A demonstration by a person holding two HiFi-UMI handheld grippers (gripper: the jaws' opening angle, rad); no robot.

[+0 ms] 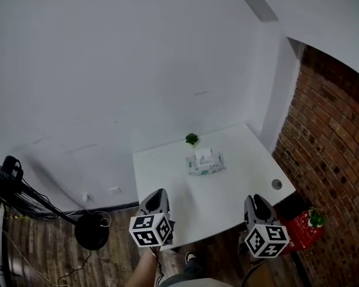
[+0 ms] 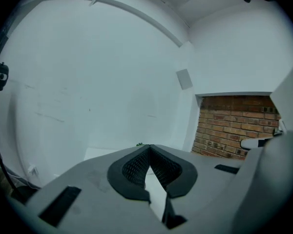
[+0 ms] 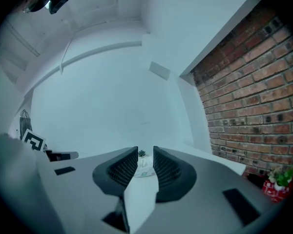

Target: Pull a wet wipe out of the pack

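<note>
The wet wipe pack (image 1: pixel 204 162) lies near the middle of the white table (image 1: pixel 227 199), with a white wipe standing up from its top. Both grippers hang at the table's near edge, well short of the pack. The tips of my left gripper (image 1: pixel 160 192) touch in the left gripper view (image 2: pixel 149 147); it is shut and empty. My right gripper (image 1: pixel 255 197) is open by a narrow gap (image 3: pixel 145 152) with nothing in it. Through that gap the pack (image 3: pixel 144 171) shows far ahead.
A small green plant (image 1: pixel 192 139) stands just behind the pack. A round grommet (image 1: pixel 277 184) sits near the table's right edge. The brick wall (image 1: pixel 335 136) and a red box (image 1: pixel 304 227) are at the right. A black round stand base (image 1: pixel 91 230) and cables lie on the floor at the left.
</note>
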